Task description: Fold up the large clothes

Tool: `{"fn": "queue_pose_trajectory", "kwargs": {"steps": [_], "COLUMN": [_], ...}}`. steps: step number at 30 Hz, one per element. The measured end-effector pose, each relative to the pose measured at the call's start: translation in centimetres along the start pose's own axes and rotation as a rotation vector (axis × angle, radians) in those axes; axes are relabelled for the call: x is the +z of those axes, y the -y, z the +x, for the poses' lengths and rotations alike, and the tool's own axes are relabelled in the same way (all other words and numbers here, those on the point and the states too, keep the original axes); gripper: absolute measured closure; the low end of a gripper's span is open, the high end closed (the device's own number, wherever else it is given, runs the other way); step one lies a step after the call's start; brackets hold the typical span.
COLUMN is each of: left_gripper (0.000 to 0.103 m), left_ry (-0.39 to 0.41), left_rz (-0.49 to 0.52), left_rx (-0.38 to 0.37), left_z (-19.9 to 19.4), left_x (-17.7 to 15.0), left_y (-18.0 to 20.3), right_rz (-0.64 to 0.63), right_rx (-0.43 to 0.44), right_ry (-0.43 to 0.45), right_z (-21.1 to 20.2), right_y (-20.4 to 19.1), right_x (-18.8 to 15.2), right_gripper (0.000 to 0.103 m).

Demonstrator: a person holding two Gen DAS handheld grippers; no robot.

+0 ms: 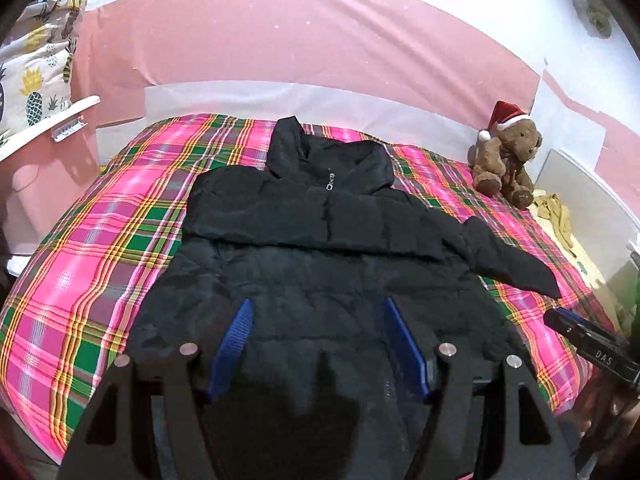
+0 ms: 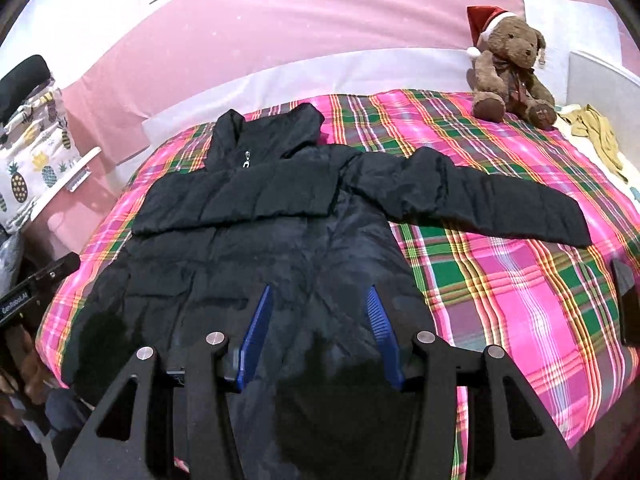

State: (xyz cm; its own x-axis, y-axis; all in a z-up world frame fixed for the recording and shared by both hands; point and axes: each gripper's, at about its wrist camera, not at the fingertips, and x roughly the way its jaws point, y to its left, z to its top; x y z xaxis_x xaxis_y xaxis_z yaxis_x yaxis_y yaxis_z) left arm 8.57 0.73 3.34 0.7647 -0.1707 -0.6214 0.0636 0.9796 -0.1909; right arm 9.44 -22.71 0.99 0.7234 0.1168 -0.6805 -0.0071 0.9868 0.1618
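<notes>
One black puffer jacket (image 1: 320, 240), laid front-up and zipped on one pink, green and yellow plaid bedspread (image 1: 100, 248), collar toward the pink wall (image 1: 300, 40), hem toward the cameras. One sleeve folded across the chest; the other sleeve (image 2: 480, 196) stretched out sideways over the plaid. One small silver zipper pull (image 1: 330, 182) at the collar. Quilted, slightly glossy fabric, creased over the lower body. One brown teddy bear (image 1: 508, 160) in a red Santa hat, seated at the bed's far corner, well apart from the jacket. One pineapple-print cushion (image 1: 36, 72) at the left edge. Two grippers: left gripper (image 1: 326, 344) and right gripper (image 2: 318, 332), each with two blue fingers spread apart above the jacket's lower part, nothing gripped between them.
</notes>
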Motion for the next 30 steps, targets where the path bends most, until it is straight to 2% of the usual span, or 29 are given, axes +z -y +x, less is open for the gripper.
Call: {"fn": "queue_pose_trajectory", "kwargs": {"steps": [9, 16, 21, 24, 30], "left_gripper": [0.033, 0.033, 0.033, 0.038, 0.038], "left_ry": [0.001, -0.023, -0.053, -0.07, -0.062], "left_rz": [0.041, 0.092, 0.054, 0.082, 0.128], "left_rx": [0.006, -0.035, -0.063, -0.053, -0.036], "left_z": [0.3, 2.6, 4.7, 6.2, 9.0], "left_x": [-1.1, -1.4, -0.5, 0.3, 2.2], "left_y": [2.2, 4.3, 4.7, 5.1, 5.9], "right_rz": [0.027, 0.074, 0.117, 0.147, 0.247], "right_rx": [-0.022, -0.052, -0.073, -0.085, -0.113], "right_ry": [0.027, 0.008, -0.013, -0.032, -0.065], "right_z": [-0.9, 0.1, 1.5, 2.9, 6.0], "right_y": [1.9, 4.4, 6.7, 8.4, 13.2], "right_x": [-1.1, -1.2, -0.6, 0.1, 1.6], "right_gripper": [0.053, 0.053, 0.053, 0.053, 0.053]}}
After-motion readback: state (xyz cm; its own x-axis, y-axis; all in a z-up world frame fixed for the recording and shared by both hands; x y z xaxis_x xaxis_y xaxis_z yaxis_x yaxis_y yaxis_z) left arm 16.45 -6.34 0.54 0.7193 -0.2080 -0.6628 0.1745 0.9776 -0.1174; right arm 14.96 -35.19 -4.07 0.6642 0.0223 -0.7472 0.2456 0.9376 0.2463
